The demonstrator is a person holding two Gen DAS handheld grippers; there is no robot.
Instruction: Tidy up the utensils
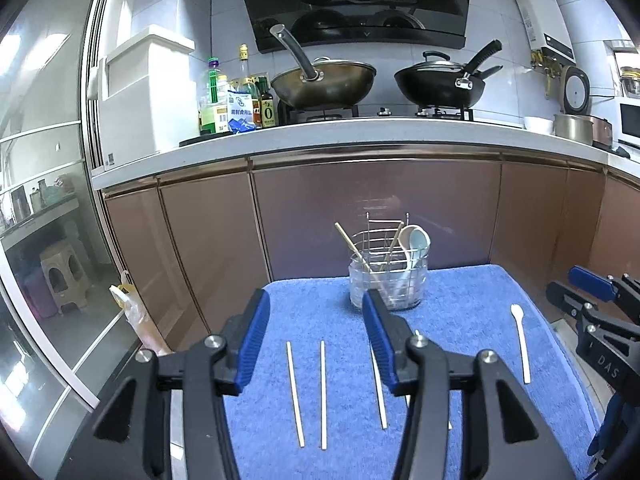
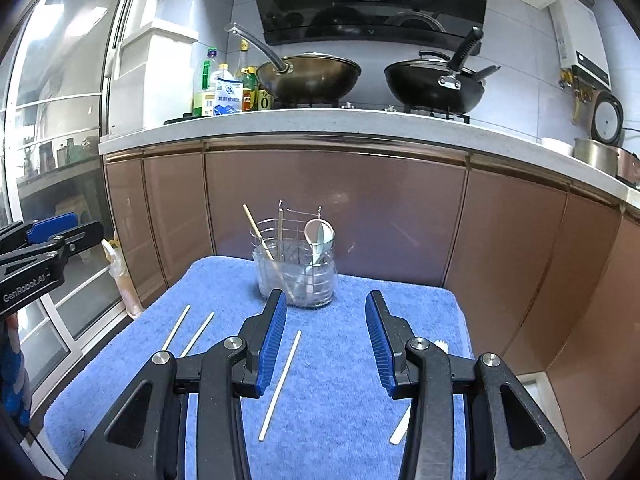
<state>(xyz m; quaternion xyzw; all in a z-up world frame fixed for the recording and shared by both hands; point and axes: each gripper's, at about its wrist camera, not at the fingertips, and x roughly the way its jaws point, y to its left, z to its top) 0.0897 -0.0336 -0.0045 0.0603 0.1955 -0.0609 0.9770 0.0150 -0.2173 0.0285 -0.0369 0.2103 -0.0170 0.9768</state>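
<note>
Both grippers hang over the blue towel (image 2: 344, 380) with jaws spread wide and nothing between them: the left gripper (image 1: 316, 304) above the left-hand chopsticks, the right gripper (image 2: 326, 304) further right, facing the utensil holder (image 2: 296, 276).

Loose items noted on the towel: two chopsticks (image 1: 295, 394) lying side by side and near parallel at the left, a third chopstick (image 2: 280, 386) just right of them, partly under the left gripper's right finger in the left wrist view, and a white spoon (image 1: 521, 346) near the right edge. A further white piece shows behind the right gripper's right finger; what it is cannot be told.

The holder, a clear cup inside a wire frame, stands upright at the far side of the towel. It already contains chopsticks leaning left and a pale spoon at the right.

Assessment: sorting is partly done. Recommended practice for the next pickup: lower the fingers astride one stick near its middle, crosswise to its length, press into the towel pile before closing, then tip it upright over the compartment holding chopsticks. Thin sticks may roll or pivot if gripped near an end.
</note>
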